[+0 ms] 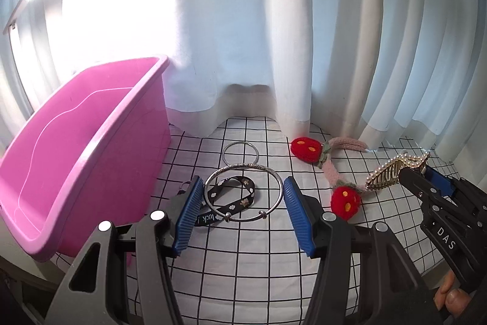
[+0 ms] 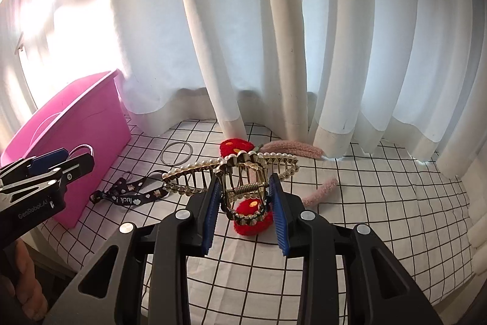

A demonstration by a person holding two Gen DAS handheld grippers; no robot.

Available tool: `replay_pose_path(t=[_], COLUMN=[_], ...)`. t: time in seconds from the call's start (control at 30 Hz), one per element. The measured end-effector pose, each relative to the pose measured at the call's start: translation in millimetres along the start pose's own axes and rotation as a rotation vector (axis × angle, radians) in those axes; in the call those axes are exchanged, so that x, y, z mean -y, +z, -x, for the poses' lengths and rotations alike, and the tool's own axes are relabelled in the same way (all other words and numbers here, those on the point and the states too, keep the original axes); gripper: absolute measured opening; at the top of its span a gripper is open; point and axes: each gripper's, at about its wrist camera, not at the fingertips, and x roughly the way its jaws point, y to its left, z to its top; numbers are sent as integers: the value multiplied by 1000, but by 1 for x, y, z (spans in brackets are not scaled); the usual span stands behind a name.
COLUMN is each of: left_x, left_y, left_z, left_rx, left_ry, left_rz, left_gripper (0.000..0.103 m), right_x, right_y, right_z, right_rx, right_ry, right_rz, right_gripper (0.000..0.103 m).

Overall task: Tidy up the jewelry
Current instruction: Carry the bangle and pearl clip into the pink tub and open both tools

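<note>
My left gripper (image 1: 243, 188) is open, its blue pads on either side of a large silver bangle (image 1: 243, 192) that lies on a black printed strap (image 1: 234, 195). A thinner silver ring (image 1: 240, 153) lies just beyond. My right gripper (image 2: 245, 194) is shut on a gold pearl hair claw (image 2: 231, 172) and holds it above the cloth; the claw also shows in the left wrist view (image 1: 392, 169). A pink knitted tie with red strawberries (image 1: 306, 149) lies between the grippers. The pink bin (image 1: 76, 154) stands at the left.
A white cloth with a black grid (image 1: 243, 270) covers the surface. White curtains (image 1: 304, 35) hang close behind the jewelry. The bin shows in the right wrist view (image 2: 85, 124) at the far left, with the left gripper (image 2: 61, 163) in front of it.
</note>
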Motion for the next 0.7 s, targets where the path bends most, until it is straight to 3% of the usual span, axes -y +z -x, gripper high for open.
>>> replay_pose_path(t=[0.5, 0.7], left_x=[-94, -152], left_y=[36, 34], left_z=[67, 71], left_rx=[139, 119], left_ry=[166, 255], left_rz=[135, 220], left_gripper=[53, 53], right_x=[-104, -155], right_y=[79, 97], right_z=[16, 2], right_rx=[125, 111], right_ry=[235, 349], right_rz=[167, 197], right_gripper=[31, 31])
